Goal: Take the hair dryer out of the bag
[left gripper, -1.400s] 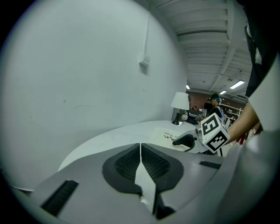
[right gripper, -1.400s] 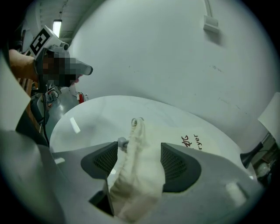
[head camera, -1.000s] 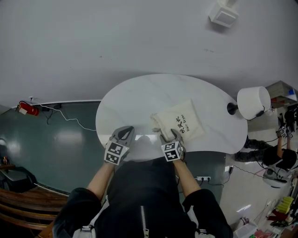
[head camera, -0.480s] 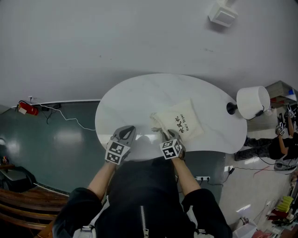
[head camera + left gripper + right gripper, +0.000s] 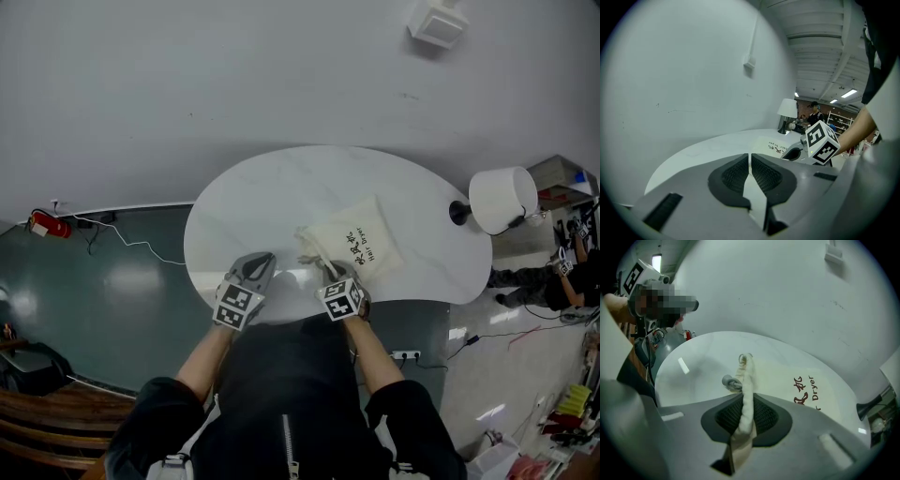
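Cream cloth bag [image 5: 361, 248], dark lettering, lying on white table [image 5: 272, 197], mouth gathered

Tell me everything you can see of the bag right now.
The bag is a cream cloth drawstring pouch with dark print reading Hair Dryer, lying on the white table near the person's edge. Its gathered neck, with a grey toggle beside it, is pinched between the pads of the right tool, whose jaws have just been closing on it. Nothing else touches it.

worktop [image 5: 272, 202]: one | cloth bag [image 5: 354, 246]: one, by the worktop's near edge | lamp [image 5: 502, 199]: one, at its right edge | wall box [image 5: 438, 22]: one | red object [image 5: 39, 225]: one, on the floor
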Demonstrator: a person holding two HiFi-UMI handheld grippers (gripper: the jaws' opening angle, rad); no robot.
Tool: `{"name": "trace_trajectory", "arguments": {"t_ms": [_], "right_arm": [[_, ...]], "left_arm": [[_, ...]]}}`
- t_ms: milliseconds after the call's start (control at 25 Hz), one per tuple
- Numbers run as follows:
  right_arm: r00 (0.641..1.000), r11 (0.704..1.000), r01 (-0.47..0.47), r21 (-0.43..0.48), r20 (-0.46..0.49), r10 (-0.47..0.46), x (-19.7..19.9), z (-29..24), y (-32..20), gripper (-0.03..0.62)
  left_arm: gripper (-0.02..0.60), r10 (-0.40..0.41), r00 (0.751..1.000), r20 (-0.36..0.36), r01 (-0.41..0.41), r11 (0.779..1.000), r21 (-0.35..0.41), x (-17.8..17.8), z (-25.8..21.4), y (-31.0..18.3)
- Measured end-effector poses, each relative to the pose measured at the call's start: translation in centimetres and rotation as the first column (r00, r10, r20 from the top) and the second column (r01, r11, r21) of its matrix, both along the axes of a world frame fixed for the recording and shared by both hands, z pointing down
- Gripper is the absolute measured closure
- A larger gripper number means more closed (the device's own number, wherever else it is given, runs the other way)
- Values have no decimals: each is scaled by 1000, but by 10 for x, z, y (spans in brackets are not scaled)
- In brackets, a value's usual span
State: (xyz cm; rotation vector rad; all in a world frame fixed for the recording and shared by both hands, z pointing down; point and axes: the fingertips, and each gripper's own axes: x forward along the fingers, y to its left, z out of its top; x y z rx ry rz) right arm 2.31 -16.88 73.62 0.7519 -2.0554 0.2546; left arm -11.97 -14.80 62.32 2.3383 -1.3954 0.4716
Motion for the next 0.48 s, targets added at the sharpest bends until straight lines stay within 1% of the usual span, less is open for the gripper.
{"name": "trace_trajectory", "arguments": {"t_ms": [240,480], "right_arm": [[999,1000,-18,-16,51,19,3,-9,-1,566],[996,999,-44,-28,80,46,5,-16,-2,568]], "left_arm": [[568,57,998,9,-57,998,-1,15,4,-4],[566,134,991,-14,-134,991,23,33,2,-8]]}}
